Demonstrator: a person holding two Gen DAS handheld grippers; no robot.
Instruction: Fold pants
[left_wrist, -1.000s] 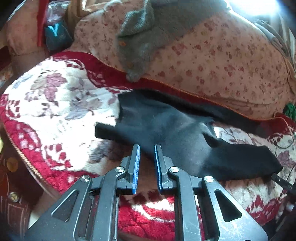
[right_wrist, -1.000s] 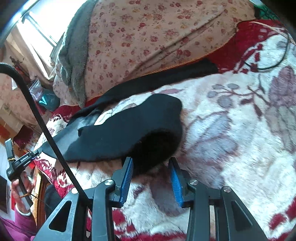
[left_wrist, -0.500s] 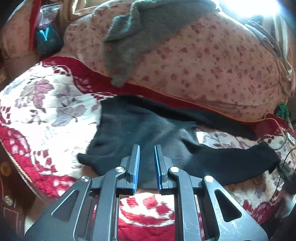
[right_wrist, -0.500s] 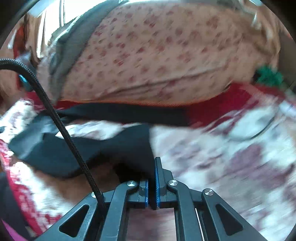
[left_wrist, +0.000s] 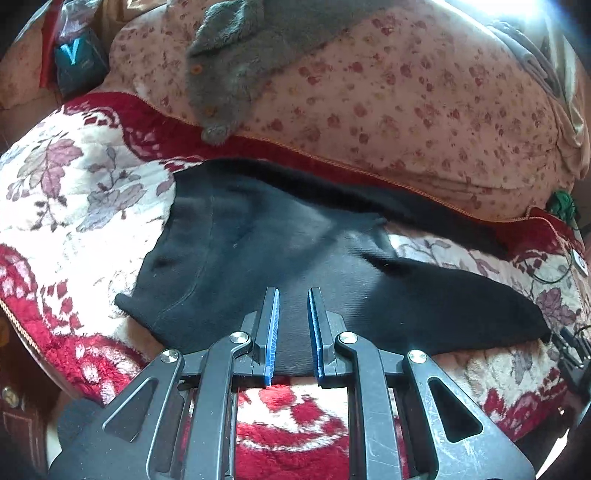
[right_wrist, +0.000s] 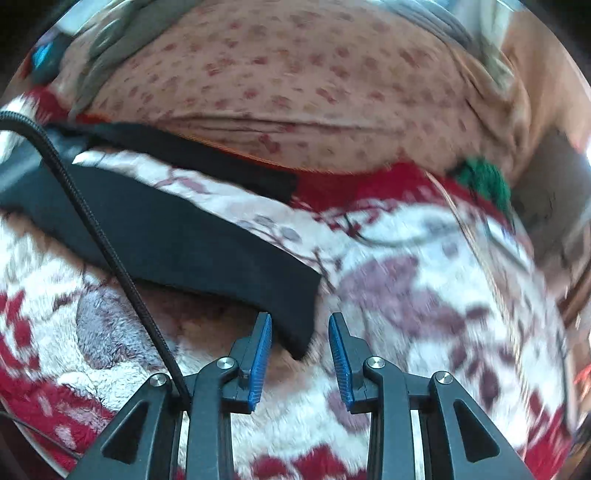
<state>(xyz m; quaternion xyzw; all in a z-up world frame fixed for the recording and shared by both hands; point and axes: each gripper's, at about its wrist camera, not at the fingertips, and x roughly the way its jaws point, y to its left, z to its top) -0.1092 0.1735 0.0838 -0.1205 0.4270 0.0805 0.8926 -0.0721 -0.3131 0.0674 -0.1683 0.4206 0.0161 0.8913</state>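
I have the black pants (left_wrist: 280, 258) spread across the middle of the left wrist view, lying on the red and white floral blanket (left_wrist: 74, 206), waist end toward the left of the frame and one leg running out to the right edge. My left gripper (left_wrist: 292, 295) sits low in the centre of the frame over the near edge of the pants; its blue pads (left_wrist: 272, 328) stand a narrow gap apart with the fabric seen in that gap, and I cannot tell whether they pinch it.

In the right wrist view the right gripper (right_wrist: 300, 317) has just been opening. Its jaws are parted, and the hem corner of the pant leg (right_wrist: 207, 254) lies loose between the pads, pressed by neither. A pink flowered quilt (left_wrist: 406, 110) fills the top of both views, a grey fleece garment (left_wrist: 236, 70) draped on it at upper left.
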